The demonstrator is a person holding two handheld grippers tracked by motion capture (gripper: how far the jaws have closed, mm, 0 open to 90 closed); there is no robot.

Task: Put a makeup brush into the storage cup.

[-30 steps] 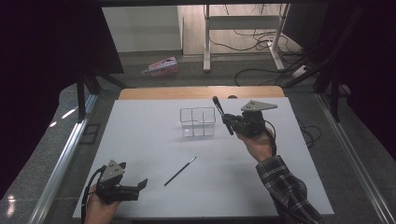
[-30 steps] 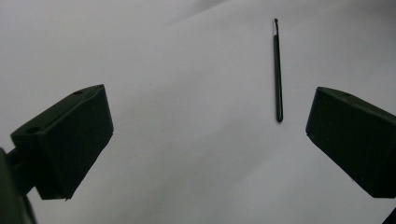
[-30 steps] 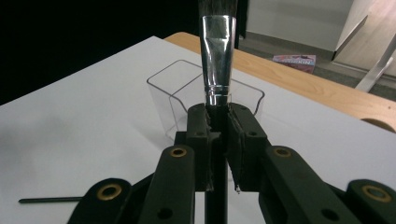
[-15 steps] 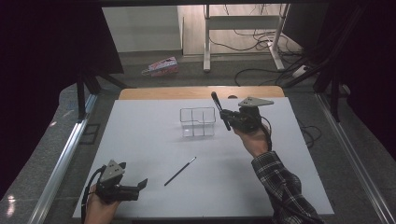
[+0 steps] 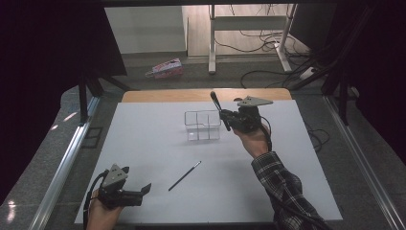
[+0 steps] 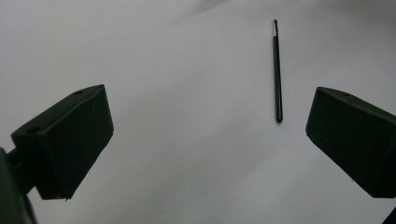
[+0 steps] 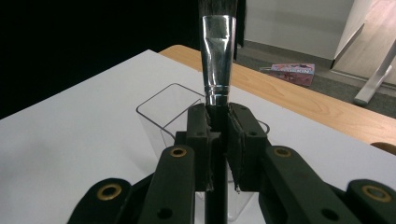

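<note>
A clear two-compartment holder (image 5: 202, 126) stands on the white tabletop (image 5: 143, 139) toward the back. Just right of it, my right gripper (image 5: 229, 120) is shut on a makeup brush (image 5: 218, 109), which stands nearly upright with its bristles up. In the right gripper view the silver ferrule (image 7: 218, 56) rises from the closed jaws (image 7: 218, 126), with the holder (image 7: 163, 112) right behind them. A thin dark pencil-like stick (image 5: 184, 176) lies flat on the table in the middle front. My left gripper (image 5: 139, 191) rests at the front left, open and empty, facing that stick (image 6: 278, 70).
A pink box (image 5: 165, 68) lies on the floor beyond the table. A wooden strip (image 5: 201, 95) runs along the table's far edge. Desk legs and cables (image 5: 268, 43) sit farther back. Metal rails (image 5: 62, 163) flank both sides.
My right gripper has shifted a little to the left with the brush, closer to the clear holder. The left gripper and the thin stick have stayed put.
</note>
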